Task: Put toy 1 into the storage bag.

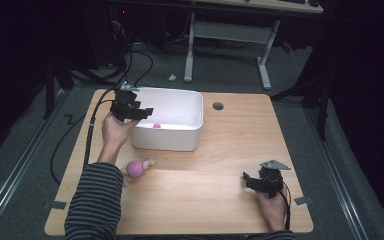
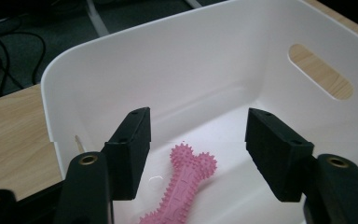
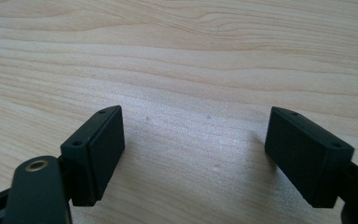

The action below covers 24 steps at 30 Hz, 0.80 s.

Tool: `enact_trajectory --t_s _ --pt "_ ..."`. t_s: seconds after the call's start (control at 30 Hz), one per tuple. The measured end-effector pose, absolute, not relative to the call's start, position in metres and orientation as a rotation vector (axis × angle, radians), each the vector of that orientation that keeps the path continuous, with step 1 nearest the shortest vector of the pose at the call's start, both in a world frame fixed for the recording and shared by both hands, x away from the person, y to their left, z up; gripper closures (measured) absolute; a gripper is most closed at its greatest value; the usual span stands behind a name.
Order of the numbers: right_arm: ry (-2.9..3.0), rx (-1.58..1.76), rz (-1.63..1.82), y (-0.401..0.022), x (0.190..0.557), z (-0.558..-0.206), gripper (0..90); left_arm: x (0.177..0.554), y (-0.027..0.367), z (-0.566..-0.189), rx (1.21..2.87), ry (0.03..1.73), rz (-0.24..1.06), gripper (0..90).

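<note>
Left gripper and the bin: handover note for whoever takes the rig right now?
Left gripper: over the white bin, jaws open, nothing between the pads.
Right gripper: open, empty, low over the bare table at the near right.
Pink bone toy: lying on the bin floor, below the left jaws, clear of them.
Pink round toy: on the table in front of the bin, beside the left forearm, untouched.
Done: bone toy is in the bin.
Left: probably the round toy goes in next; the left gripper is nearer to it.
</note>
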State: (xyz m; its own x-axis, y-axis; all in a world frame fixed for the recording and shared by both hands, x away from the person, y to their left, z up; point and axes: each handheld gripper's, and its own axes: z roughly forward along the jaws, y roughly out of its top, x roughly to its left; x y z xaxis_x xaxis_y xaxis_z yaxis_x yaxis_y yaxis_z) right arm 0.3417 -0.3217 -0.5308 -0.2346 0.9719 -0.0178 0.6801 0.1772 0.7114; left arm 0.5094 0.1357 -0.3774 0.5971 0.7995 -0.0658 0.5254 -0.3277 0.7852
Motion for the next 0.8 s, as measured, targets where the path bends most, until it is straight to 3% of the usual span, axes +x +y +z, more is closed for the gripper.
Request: enact_trajectory --t_s 0.8 --pt "1.985 1.550 0.813 -0.322 0.342 -0.531 19.9 0.449 0.169 -0.359 1.904 0.988 0.449 29.7"
